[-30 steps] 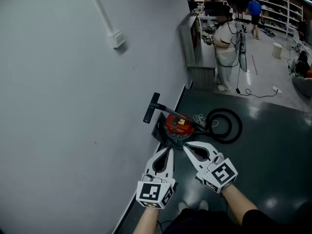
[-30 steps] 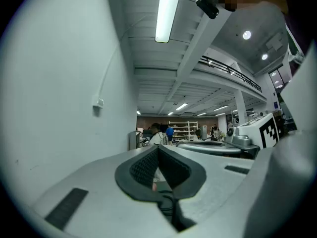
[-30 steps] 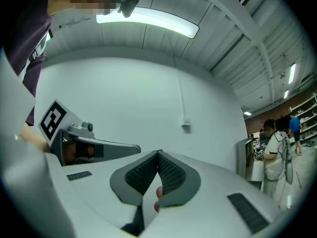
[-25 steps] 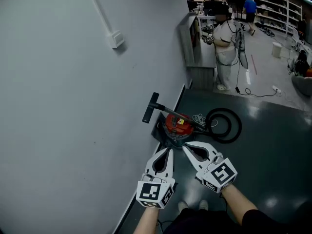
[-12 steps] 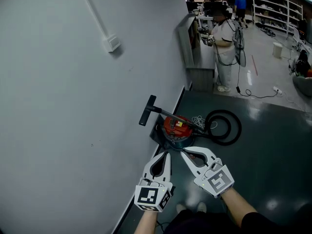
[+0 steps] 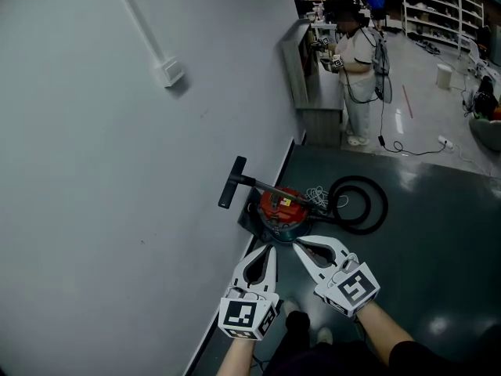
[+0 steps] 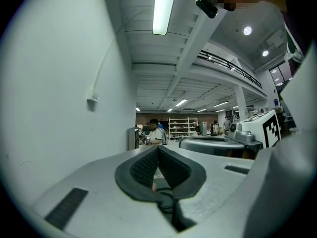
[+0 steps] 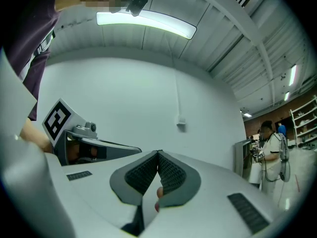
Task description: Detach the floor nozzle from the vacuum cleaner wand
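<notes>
Head view: the left gripper (image 6: 268,247) and the right gripper (image 6: 297,243) hover side by side above the dark green floor (image 6: 430,241), tips nearly meeting. Just beyond them sits the red vacuum canister (image 6: 279,207), between the grippers and the floor nozzle (image 6: 231,182). The nozzle rests at the foot of the grey wall (image 6: 109,194), on the far end of the wand (image 6: 262,186), which crosses above the canister. A coiled black hose (image 6: 359,202) and a loose white cable (image 6: 317,193) lie to the canister's right. Farther off, a person in white (image 6: 358,61) stands beside a grey cabinet (image 6: 307,77), with shelves (image 6: 442,10) behind.

Left gripper view: its jaws are clenched together, empty, under a ceiling strip light (image 7: 160,9).

Right gripper view: its jaws are likewise pressed together on nothing, facing a small wall box (image 8: 181,126).
</notes>
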Motion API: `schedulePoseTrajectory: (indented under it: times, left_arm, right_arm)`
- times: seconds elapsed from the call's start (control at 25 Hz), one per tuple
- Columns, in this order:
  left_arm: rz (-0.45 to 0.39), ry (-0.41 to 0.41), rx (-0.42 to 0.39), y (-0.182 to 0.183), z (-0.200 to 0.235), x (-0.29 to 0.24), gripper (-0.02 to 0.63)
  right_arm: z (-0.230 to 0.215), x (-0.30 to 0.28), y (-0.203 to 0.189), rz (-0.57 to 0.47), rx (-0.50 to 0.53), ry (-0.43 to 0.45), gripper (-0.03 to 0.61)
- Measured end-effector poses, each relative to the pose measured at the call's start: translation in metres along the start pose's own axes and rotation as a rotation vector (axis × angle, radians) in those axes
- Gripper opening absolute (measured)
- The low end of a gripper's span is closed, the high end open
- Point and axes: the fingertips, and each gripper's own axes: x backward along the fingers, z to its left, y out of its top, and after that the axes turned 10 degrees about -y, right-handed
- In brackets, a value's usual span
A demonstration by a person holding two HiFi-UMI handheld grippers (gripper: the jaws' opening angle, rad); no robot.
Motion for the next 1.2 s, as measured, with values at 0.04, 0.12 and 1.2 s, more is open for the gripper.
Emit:
schedulePoseTrajectory:
  times: [0.04, 0.12, 1.2]
  left_arm:
    - [0.001, -0.002, 0.003, -0.002, 0.005, -0.004, 0.005]
    - [0.004, -0.007, 0.007, -0.006, 0.015, -0.011, 0.006]
    - [0.059, -0.104, 0.082, -0.036, 0.155, -0.094, 0.006]
  right_arm:
    - [-0.003, -0.005, -0.003, 0.005, -0.003, -0.002, 0.017]
    - [-0.008, -0.016, -0.011, 0.015, -0.008, -0.008, 0.017]
    - [-0.051, -0.160, -0.069, 0.146, -0.011, -0.078, 0.017]
